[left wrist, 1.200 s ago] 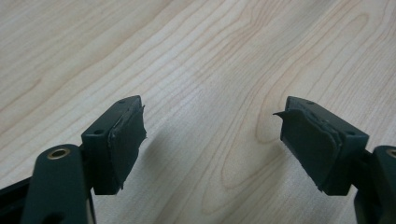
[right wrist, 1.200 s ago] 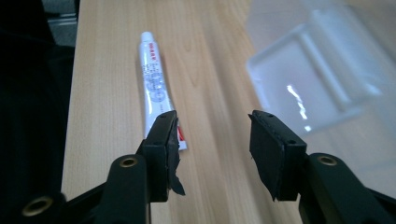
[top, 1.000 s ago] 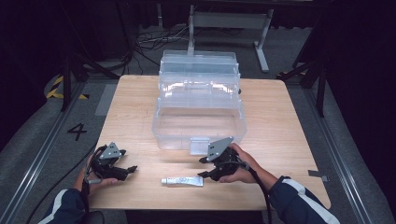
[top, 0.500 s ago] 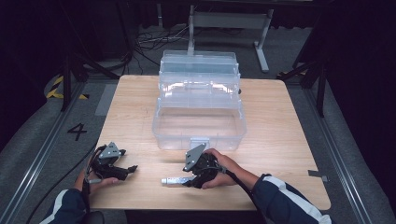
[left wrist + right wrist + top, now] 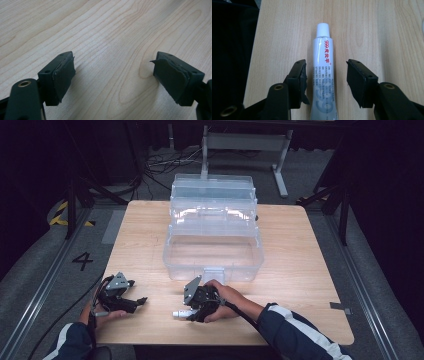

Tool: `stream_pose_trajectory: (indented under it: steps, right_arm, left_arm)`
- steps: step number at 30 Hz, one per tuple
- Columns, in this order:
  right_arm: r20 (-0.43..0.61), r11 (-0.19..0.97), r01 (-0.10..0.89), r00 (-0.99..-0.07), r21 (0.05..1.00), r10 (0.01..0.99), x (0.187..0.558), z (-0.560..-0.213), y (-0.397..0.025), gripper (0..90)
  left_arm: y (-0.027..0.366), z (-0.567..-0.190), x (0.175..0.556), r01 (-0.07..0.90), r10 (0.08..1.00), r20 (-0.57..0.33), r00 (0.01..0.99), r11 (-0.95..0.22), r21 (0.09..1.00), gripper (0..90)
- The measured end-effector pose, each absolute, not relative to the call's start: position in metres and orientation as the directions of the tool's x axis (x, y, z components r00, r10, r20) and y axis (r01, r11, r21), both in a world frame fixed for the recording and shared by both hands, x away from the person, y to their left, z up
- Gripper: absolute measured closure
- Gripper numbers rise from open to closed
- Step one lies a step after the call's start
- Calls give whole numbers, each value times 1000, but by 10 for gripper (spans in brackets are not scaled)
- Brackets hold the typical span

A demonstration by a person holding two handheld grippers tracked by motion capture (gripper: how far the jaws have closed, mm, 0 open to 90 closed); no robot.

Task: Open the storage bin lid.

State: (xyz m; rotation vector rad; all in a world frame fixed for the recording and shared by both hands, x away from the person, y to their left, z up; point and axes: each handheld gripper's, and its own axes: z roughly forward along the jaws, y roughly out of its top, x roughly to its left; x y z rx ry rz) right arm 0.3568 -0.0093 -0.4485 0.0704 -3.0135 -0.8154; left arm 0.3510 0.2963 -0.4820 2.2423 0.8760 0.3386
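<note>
Near the front edge of the light wooden table (image 5: pixel 310 285): a white squeezable tube with red lettering and a white screw cap (image 5: pixel 323 72) is laid flat, just in front of the clear plastic hinged storage box (image 5: pixel 214 237).
Risk: the tube may be rolled aside or squirted if the jaws are closed off-centre on its soft body.
Right gripper (image 5: pixel 326 80): jaws held apart, the tube lying between them, untouched on either side.
Left gripper (image 5: pixel 113 75): jaws spread wide over bare wood near the front-left corner, nothing held.
</note>
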Motion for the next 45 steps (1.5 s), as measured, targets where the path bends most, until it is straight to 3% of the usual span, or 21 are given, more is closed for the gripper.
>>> stream_pose_trajectory:
  steps: [12,20,33,45]
  right_arm:
    - [6,903,-41,-999,428,-48,359,-451,6,553]
    - [9,921,-53,-998,386,-62,359,-448,13,707]
    - [-4,939,-83,-996,333,-87,356,-445,8,717]
    - [-9,926,-55,-998,374,-56,361,-434,-18,719]
  left_arm:
    - [296,-482,351,495,676,-11,736,-528,690,177]
    - [296,-482,351,494,677,-9,736,-528,690,177]
    - [296,-482,351,496,677,-11,736,-527,690,176]
    - [296,-482,351,498,677,-15,736,-525,691,174]
